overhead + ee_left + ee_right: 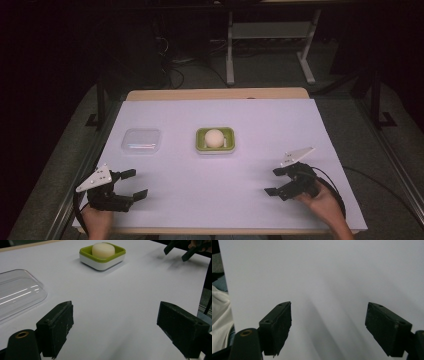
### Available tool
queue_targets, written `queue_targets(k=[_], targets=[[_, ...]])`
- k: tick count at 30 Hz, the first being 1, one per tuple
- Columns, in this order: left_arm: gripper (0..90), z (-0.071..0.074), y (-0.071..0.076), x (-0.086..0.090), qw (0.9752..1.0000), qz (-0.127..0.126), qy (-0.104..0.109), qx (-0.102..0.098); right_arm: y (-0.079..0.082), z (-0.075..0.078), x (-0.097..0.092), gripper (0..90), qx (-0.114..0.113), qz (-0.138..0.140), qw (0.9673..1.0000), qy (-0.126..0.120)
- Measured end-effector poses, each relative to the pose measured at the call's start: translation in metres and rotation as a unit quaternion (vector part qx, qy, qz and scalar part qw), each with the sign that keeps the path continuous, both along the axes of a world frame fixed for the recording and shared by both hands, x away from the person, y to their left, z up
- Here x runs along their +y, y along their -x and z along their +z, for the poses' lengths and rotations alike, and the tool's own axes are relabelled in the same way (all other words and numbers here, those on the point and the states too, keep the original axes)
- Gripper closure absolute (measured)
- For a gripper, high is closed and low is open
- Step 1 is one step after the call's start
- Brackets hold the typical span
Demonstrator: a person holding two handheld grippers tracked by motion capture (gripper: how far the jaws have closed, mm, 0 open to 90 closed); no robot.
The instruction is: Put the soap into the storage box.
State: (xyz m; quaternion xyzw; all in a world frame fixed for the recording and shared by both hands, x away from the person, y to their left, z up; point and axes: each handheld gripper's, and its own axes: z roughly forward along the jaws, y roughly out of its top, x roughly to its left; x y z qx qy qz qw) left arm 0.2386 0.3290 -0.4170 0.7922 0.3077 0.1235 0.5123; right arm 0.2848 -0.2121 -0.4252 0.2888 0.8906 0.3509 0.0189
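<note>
Soap (214,137), a pale round bar, sits in the green and white dish (201,145) near the middle of the white sheet (210,190) that covers your table, a little toward the far side. Just to the dish's left, with a clear gap between them, lies a clear plastic lid (142,140), flat on the sheet. Your left gripper (134,183) rests at the near left corner of the table, held in your left hand (96,222), and its jaws stand wide apart with nothing between them. In the left gripper view the soap (103,250) and its dish (100,263) lie ahead and well apart from the jaws, with the lid (17,293) off to the left and nearer. Your right gripper (275,180) is at the near right side of the table in your right hand (325,202), pointing in toward the middle; its jaws are also spread wide and hold nothing. In the right gripper view they frame bare white sheet (324,277), and the sheet's edge runs down the left side. Both grippers are well apart from the dish and from each other.
</note>
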Motion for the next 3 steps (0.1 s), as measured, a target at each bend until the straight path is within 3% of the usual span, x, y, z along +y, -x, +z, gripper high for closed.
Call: queue_targets(k=[3], targets=[[13.1,0.0003,-0.0004,0.0004,1.0000,0.000,-0.003,0.000,0.0134,0.0001,-0.0041,18.4,-0.009,-0.009,0.9999,-0.005]])
